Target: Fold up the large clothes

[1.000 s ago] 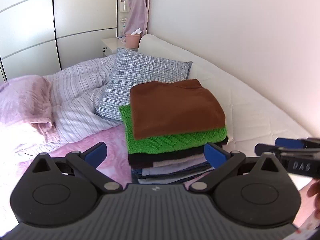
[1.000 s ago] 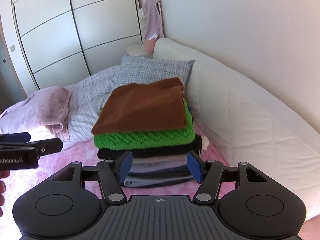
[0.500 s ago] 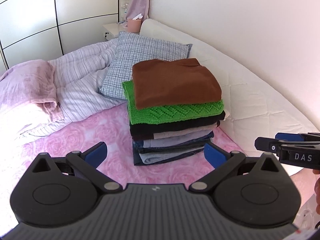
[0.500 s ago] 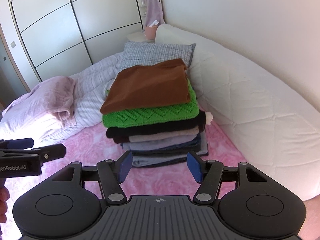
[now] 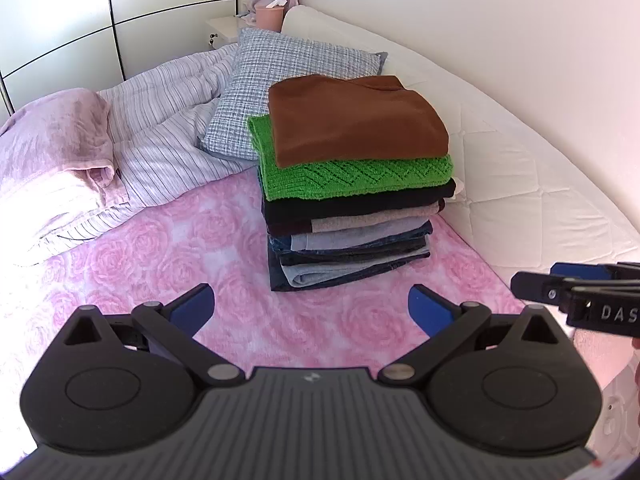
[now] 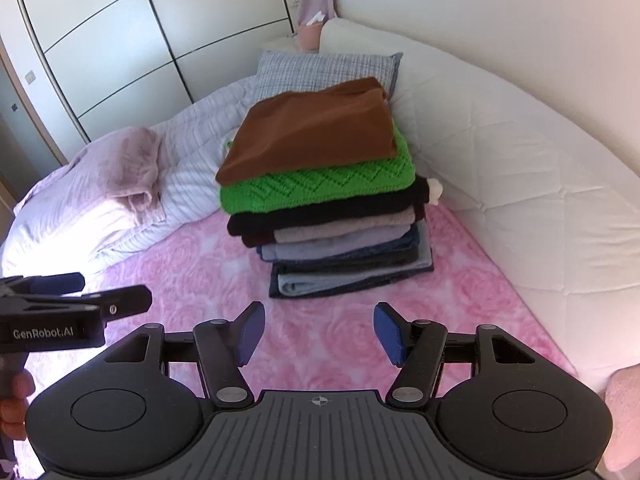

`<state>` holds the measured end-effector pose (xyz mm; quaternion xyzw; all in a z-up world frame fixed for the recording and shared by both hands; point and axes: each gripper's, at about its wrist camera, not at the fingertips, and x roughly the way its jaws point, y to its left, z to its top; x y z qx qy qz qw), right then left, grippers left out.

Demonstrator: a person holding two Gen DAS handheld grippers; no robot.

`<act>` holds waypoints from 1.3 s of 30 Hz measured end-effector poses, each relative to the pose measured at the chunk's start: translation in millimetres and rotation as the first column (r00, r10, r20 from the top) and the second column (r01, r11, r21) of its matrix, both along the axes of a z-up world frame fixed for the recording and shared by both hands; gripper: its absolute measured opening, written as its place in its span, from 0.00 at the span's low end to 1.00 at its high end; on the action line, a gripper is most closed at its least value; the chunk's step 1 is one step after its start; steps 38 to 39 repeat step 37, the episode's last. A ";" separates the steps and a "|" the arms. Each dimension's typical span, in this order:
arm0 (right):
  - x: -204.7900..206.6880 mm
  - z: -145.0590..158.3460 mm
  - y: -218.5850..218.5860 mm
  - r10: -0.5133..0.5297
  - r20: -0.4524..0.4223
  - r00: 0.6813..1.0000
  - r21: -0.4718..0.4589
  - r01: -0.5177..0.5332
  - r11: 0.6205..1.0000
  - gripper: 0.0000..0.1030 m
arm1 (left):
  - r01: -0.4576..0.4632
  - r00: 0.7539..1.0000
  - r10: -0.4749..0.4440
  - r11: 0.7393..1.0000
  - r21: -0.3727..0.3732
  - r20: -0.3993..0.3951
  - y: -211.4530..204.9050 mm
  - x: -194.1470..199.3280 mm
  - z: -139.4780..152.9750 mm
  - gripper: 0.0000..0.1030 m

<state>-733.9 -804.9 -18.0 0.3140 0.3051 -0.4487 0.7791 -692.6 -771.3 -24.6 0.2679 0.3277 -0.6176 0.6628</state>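
Note:
A stack of folded clothes stands on the pink rose-patterned bedspread. A brown garment lies on top, a green knit under it, then dark and grey pieces and jeans. My left gripper hangs open and empty above the bedspread, short of the stack. My right gripper is open too, nothing between its fingers, also short of the stack. Each gripper shows at the edge of the other's view.
A checked pillow leans behind the stack. A striped duvet and a pink blanket lie crumpled at the left. A white padded bolster runs along the wall on the right. Wardrobe doors stand at the back.
Both grippers have drawn back from the stack and tilted downward. The whole stack and more pink bedspread in front of it show now. Jaws are unchanged.

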 end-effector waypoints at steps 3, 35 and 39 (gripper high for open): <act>0.7 -1.5 4.1 0.002 0.002 1.000 0.002 -0.002 1.000 0.56 | 0.005 1.000 -0.005 1.000 0.000 -0.002 1.9 0.9 -0.3 0.99; -6.4 1.1 6.2 -0.008 0.005 1.000 0.000 0.008 1.000 0.56 | 0.035 0.999 -0.035 0.999 0.006 -0.010 3.6 -12.9 -3.5 0.99; -7.0 1.3 5.6 -0.007 0.005 1.000 -0.002 0.007 1.000 0.56 | 0.035 0.999 -0.035 0.999 0.008 -0.008 3.2 -13.7 -3.6 0.99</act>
